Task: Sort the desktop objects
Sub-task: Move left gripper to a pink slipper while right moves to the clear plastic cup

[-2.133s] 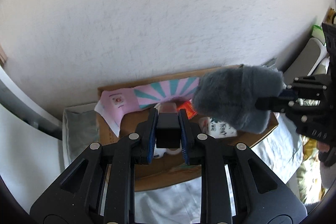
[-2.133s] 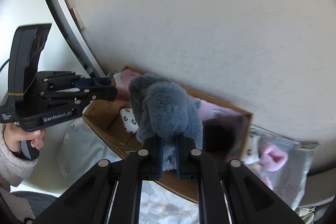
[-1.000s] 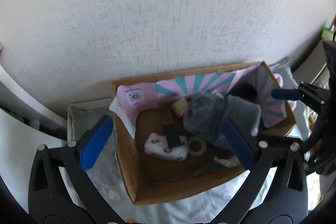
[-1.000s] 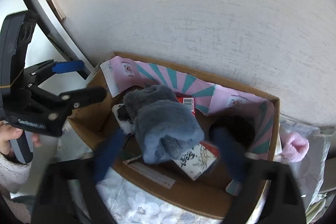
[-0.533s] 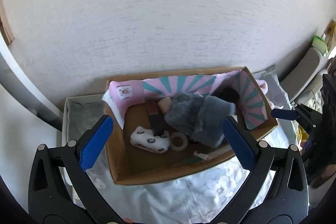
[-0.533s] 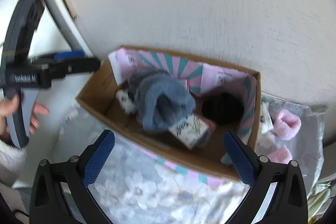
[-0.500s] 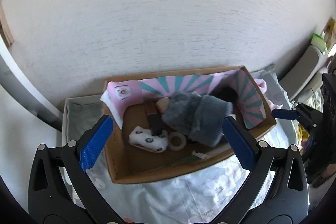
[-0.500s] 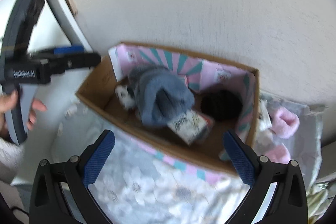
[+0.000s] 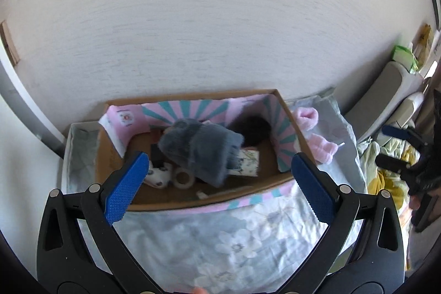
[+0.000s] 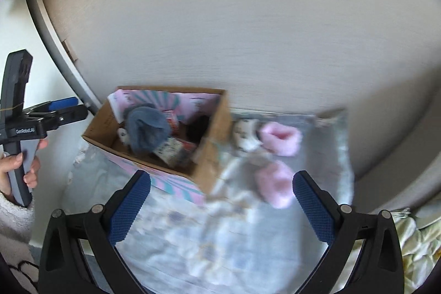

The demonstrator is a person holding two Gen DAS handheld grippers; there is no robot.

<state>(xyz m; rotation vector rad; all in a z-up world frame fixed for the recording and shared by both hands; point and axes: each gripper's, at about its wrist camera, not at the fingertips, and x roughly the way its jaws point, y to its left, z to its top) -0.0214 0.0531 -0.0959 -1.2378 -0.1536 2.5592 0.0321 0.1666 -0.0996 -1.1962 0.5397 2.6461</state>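
A cardboard box (image 9: 193, 200) with a pink and teal lining stands on a floral cloth against the wall. In it lie a grey fluffy sock (image 9: 201, 150), a small black block (image 9: 157, 154), a white patterned sock (image 9: 158, 175), a tape roll (image 9: 184, 178) and a printed packet (image 9: 248, 163). My left gripper (image 9: 217, 183) is open and empty, held back above the box's near edge. My right gripper (image 10: 220, 200) is open and empty, right of the box (image 10: 209, 156), which holds the grey sock (image 10: 147, 128). Two pink fluffy socks (image 10: 279, 138) lie right of the box.
The floral cloth (image 9: 234, 244) covers the surface in front of the box. A pale wall rises right behind the box. The pink socks (image 9: 317, 139) lie beside the box's right wall. Rumpled yellow-green bedding (image 9: 386, 172) lies at the far right. A dark object (image 9: 255, 128) fills the box's back right corner.
Both grippers opened and let go: the black block and the grey sock now lie in the box. Both grippers have pulled back from the box; the right one has swung to the right.
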